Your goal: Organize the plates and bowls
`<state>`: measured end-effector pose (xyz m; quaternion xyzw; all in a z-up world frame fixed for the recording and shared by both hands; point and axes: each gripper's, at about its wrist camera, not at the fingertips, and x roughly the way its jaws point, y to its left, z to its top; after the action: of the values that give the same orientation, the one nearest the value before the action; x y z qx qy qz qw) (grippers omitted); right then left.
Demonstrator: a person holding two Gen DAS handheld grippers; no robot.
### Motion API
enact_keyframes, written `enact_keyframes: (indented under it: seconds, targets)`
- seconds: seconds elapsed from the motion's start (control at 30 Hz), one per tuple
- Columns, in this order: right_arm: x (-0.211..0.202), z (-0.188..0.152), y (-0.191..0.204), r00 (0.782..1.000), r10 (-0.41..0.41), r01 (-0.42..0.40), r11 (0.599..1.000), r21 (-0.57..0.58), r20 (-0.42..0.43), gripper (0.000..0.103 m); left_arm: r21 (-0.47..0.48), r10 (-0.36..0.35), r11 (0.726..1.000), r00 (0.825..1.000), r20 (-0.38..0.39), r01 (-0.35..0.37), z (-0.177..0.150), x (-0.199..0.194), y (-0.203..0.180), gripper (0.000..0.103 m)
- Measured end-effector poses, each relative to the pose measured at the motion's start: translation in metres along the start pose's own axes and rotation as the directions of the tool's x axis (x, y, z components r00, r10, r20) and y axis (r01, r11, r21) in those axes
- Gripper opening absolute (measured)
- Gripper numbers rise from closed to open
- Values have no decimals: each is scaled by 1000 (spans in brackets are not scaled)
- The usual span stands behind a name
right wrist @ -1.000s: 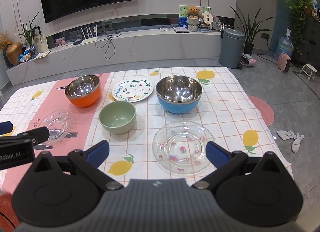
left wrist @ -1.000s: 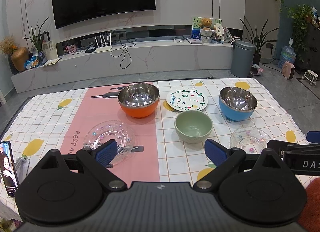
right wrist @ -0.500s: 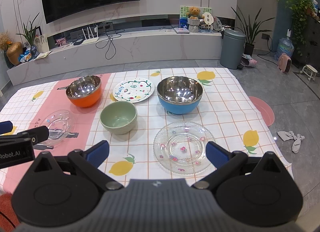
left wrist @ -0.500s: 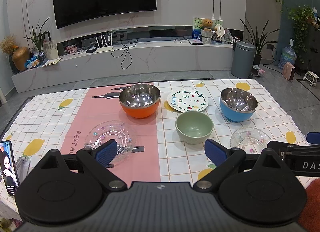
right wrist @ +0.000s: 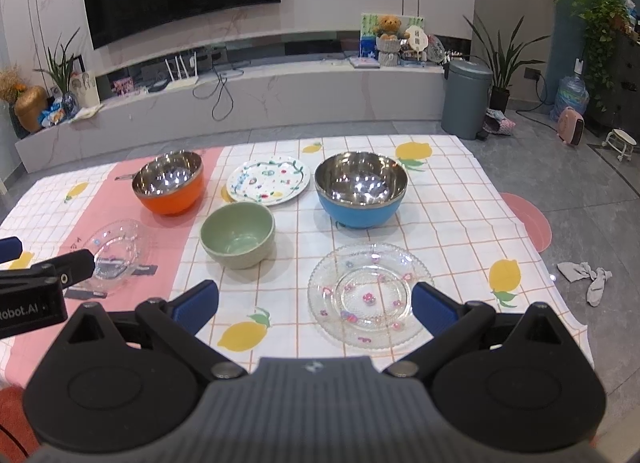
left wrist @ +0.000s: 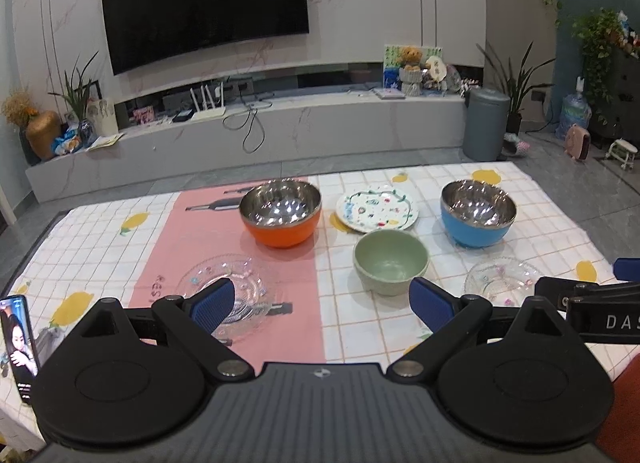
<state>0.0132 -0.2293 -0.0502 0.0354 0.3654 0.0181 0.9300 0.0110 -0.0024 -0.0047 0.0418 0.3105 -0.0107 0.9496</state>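
In the left wrist view, the left tongs (left wrist: 320, 299) stand wide and hold nothing, at the bottom of the frame. Above them, on the tabletop (left wrist: 88, 247) with its checked lemon cloth, nothing is stacked yet. The orange bowl with a steel inside (left wrist: 281, 213) is at the centre, the white plate with painted flowers (left wrist: 377, 213) is to its right, and the blue bowl with a steel inside (left wrist: 478, 213) is further right. The pale green bowl (left wrist: 391, 262) sits below the painted plate. One clear glass plate (left wrist: 232, 295) lies at lower left, behind the left blue pad.

In the right wrist view, the right tongs (right wrist: 314, 303) are also wide and empty. A second clear glass plate (right wrist: 368, 295) lies between the pads, low in the frame.

I judge the task as not started: all six pieces are apart, so all the sorting is left.
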Motion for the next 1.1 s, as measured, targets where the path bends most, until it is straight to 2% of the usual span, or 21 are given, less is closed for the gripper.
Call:
enact_keyframes:
  seconds: [0.17, 0.37, 0.47, 0.53, 0.57, 0.63, 0.73, 0.77, 0.83, 0.9, 0.97, 1.0, 1.03, 1.1]
  targets:
    - [1, -2, -9, 998, 19, -19, 1000, 3, 61, 100, -36, -16, 999, 999, 48, 18, -2, 0, -1, 103]
    - [6, -6, -26, 992, 33, -33, 999, 2, 120, 100, -35, -84, 996, 994, 75, 87, -6, 10, -5, 103]
    - [9, -9, -40, 987, 34, -39, 999, 29, 159, 100, -6, -106, 994, 989, 100, 108, -9, 17, -11, 103]
    - [16, -10, -48, 988, 26, -32, 999, 32, 151, 100, 10, -138, 990, 985, 106, 137, -11, 23, -17, 103]
    - [20, -11, -51, 989, 17, -22, 999, 32, 144, 100, 14, -151, 989, 983, 101, 151, -11, 27, -20, 98]
    - [27, -13, -57, 992, 2, -5, 1000, 28, 124, 87, 11, -190, 982, 978, 88, 190, -13, 37, -26, 91]
    - [39, -17, -65, 996, -16, 13, 999, 30, 87, 85, 7, -243, 970, 969, 52, 243, -17, 55, -39, 87]
    - [43, -18, -68, 997, -15, 13, 999, 34, 75, 83, 1, -264, 964, 964, 34, 264, -17, 62, -44, 87]
    - [53, -20, -74, 999, -10, 8, 999, 39, 51, 71, -30, -322, 946, 947, 6, 322, -20, 76, -52, 84]
    - [65, -23, -81, 1000, -12, 11, 999, 51, 22, 70, -79, -386, 920, 922, -35, 383, -24, 94, -59, 78]
    - [75, -25, -88, 1000, -24, 24, 998, 65, -4, 64, -127, -435, 897, 896, -88, 423, -26, 115, -66, 72]
    - [81, -25, -92, 1000, -21, 22, 997, 74, -16, 58, -148, -452, 888, 886, -106, 435, -27, 124, -69, 68]
    - [86, -25, -96, 999, -22, 24, 996, 83, -27, 54, -165, -458, 884, 880, -125, 437, -27, 135, -72, 66]
    - [97, -25, -107, 999, -27, 32, 994, 104, -46, 53, -188, -447, 889, 880, -161, 417, -28, 152, -78, 57]
